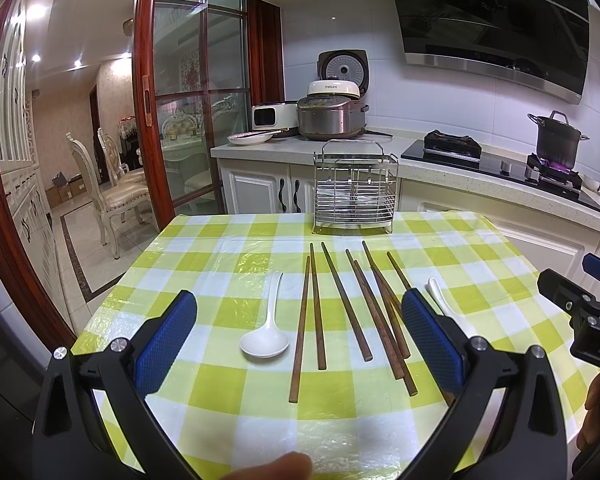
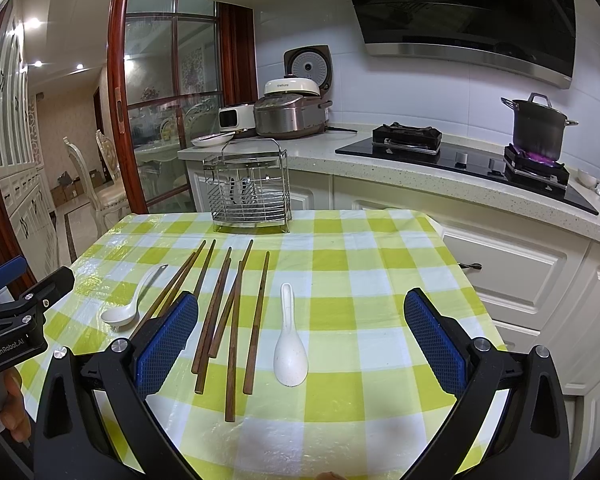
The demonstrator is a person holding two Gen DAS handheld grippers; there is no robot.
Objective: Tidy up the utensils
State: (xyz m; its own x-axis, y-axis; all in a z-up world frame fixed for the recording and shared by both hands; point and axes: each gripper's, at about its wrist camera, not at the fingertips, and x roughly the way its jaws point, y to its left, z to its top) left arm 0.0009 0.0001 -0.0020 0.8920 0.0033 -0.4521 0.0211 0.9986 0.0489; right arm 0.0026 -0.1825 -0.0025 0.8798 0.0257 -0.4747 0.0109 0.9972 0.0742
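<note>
We hold both grippers, left gripper (image 1: 300, 336) and right gripper (image 2: 300, 336), wide open above the chopsticks (image 1: 342, 304), which lie lengthwise toward the wire rack (image 1: 354, 188).

Left tool (image 1: 300, 344) held wide apart above the checked worktop (image 1: 204, 384), gripping nothing. Wire utensil rack (image 1: 355, 188) upright at the far edge. Nearer than the rack: wooden chopsticks (image 1: 340, 304) lying loose, white spoon (image 1: 265, 332) to their left.

Brown chopsticks (image 2: 256, 320) lie loose between two white spoons (image 2: 290, 354), rack (image 2: 248, 188) upright beyond.
</note>
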